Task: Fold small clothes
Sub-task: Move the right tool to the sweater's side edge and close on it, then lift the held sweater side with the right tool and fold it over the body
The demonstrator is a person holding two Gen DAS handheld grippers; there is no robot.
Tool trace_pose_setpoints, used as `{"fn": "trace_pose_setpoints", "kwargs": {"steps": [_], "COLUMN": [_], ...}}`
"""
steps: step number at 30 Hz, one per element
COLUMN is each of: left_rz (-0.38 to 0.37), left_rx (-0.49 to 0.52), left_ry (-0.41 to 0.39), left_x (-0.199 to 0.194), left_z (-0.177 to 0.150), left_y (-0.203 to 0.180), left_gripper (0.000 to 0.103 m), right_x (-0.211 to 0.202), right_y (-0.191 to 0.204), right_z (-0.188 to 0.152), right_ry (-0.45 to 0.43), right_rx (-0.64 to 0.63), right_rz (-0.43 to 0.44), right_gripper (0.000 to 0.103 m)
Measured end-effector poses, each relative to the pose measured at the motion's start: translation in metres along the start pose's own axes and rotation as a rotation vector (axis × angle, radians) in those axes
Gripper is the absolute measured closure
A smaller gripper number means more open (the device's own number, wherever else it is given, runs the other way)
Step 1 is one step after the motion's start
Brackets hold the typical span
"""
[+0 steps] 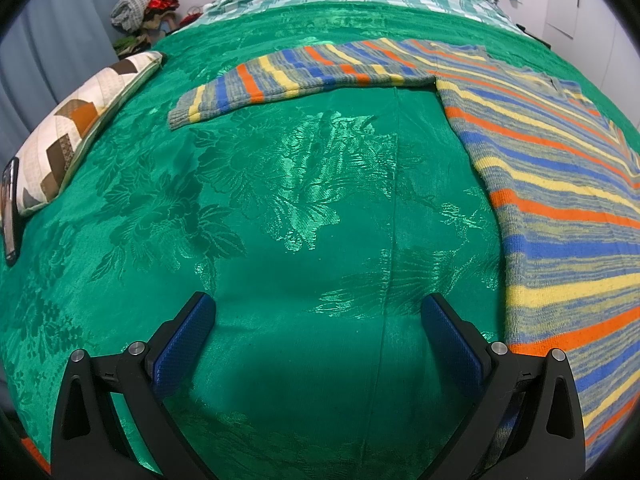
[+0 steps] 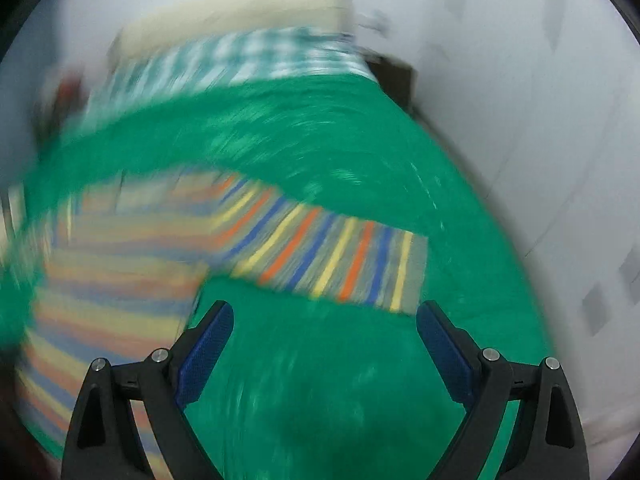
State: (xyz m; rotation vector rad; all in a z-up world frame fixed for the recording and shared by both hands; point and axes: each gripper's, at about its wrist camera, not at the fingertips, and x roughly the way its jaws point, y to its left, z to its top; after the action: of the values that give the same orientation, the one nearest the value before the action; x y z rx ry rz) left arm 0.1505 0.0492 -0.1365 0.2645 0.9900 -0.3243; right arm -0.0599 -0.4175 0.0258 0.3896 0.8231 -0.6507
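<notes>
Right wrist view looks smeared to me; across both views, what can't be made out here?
- Right wrist view: motion blur smears the striped sweater and green bedspread; knit and pattern unreadable.
- Left wrist view: the sweater's body runs off the right edge; hem and far sleeve unseen.
- Left wrist view: dark flat object beside the patchwork cushion, cut by the left edge; unidentifiable.
- Left wrist view: clothes pile, too small to sort.
</notes>
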Motion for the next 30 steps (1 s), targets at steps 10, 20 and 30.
{"fn": "trace_pose_setpoints", "kwargs": {"steps": [10, 20, 30], "left_rz": [-0.002, 0.007, 0.011], "left_rx": [0.002, 0.000, -0.003], "left_ry": [-0.007, -0.022, -0.021], "left_x": [0.001, 0.000, 0.001], "left_z": [0.001, -0.002, -0.002], "left_y": [0.001, -0.002, -0.003], "left_gripper": [0.000, 0.000, 0.000], "right_x": [0.123, 0.160, 0.058], "right_y": [-0.139, -0.118, 0.043], "right_z": [0.006, 0.008, 0.115], "right_ry": [0.166, 0.188, -0.002], "right_rx": [0.587, 0.517, 0.201], "right_rz": [0.162, 0.215, 0.537], "right_gripper": [0.039, 0.101, 0.101]}}
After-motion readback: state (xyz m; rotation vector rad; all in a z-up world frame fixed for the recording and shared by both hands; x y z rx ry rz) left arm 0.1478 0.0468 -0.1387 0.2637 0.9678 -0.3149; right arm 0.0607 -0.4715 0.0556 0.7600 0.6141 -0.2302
